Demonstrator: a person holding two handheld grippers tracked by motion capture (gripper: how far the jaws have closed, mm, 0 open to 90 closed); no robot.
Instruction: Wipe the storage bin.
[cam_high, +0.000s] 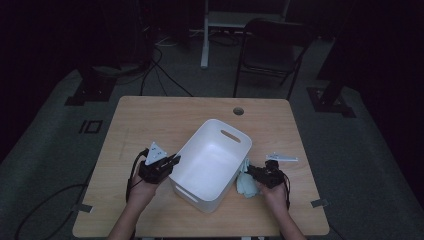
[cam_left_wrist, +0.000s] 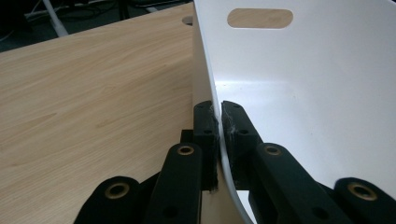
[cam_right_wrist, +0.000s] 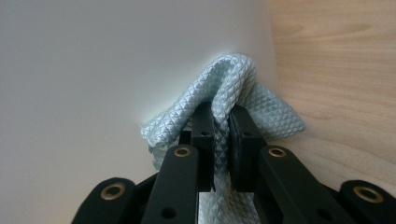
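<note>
Tabletop (cam_high: 150, 120): light wood grain, with a round hole near its far edge; it carries everything below.
Bin (cam_high: 212, 160): white plastic, rectangular, standing at the middle of the tabletop and turned at an angle; it has a slot handle in its far end wall, and its inside looks bare.
Left gripper (cam_high: 172, 161): at the bin's left long wall. In the left gripper view its fingers (cam_left_wrist: 205, 135) are clamped on the thin rim of the bin (cam_left_wrist: 299, 93), one finger outside and one inside.
Right gripper (cam_high: 250, 171): just beside the bin's right long wall, low over the tabletop. In the right gripper view its fingers (cam_right_wrist: 243, 140) are pinched together on a fold of the cloth.
Cloth (cam_high: 246, 184): pale blue-green with a quilted diamond weave, bunched up; its raised fold (cam_right_wrist: 224, 79) is pressed against the outside of the white bin wall (cam_right_wrist: 93, 70), and the rest hangs down to the tabletop (cam_right_wrist: 336, 70).
Small pale item (cam_high: 281, 158): flat and narrow, lying on the tabletop to the right of the bin, near the right gripper but apart from it; too small to identify.
</note>
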